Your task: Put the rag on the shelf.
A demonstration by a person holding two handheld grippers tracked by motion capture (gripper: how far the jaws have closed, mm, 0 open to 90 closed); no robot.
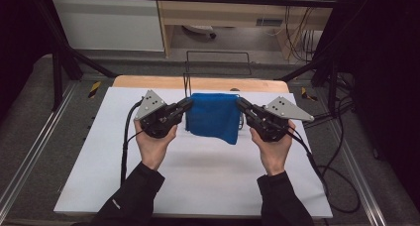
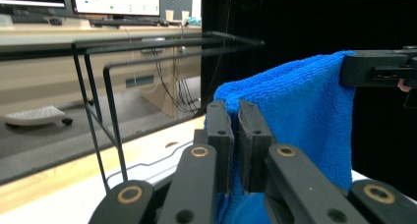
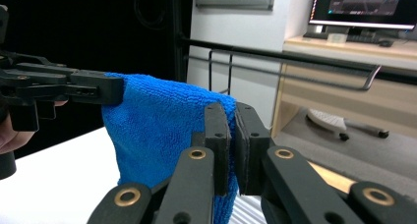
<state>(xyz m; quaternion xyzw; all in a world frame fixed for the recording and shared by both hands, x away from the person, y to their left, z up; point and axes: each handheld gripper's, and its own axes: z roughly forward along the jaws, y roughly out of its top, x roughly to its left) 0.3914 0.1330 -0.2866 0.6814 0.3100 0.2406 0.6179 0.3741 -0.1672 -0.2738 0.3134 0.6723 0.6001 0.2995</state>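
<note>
The tabletop [image 1: 198, 186] is white with a light wood strip showing along its far edge, lit pretty evenly while the corners of the room go dark. A black wire rack [image 1: 218, 62] stands at that far edge. Beyond the tabletop there's a wooden desk [image 1: 223, 13] and a white cabinet panel [image 1: 109, 23], with cables [image 1: 297, 32] hanging down at the desk's right end. Grey floor [image 1: 29, 117] runs around the tabletop, with metal rails [image 1: 34, 151] either side. Monitors [image 2: 113, 0] sit on the desk.

both forearms reach forward, each hand-held gripper, left [image 1: 187, 105] and right [image 1: 241, 105], clamped shut, tips pointing inward.
</note>
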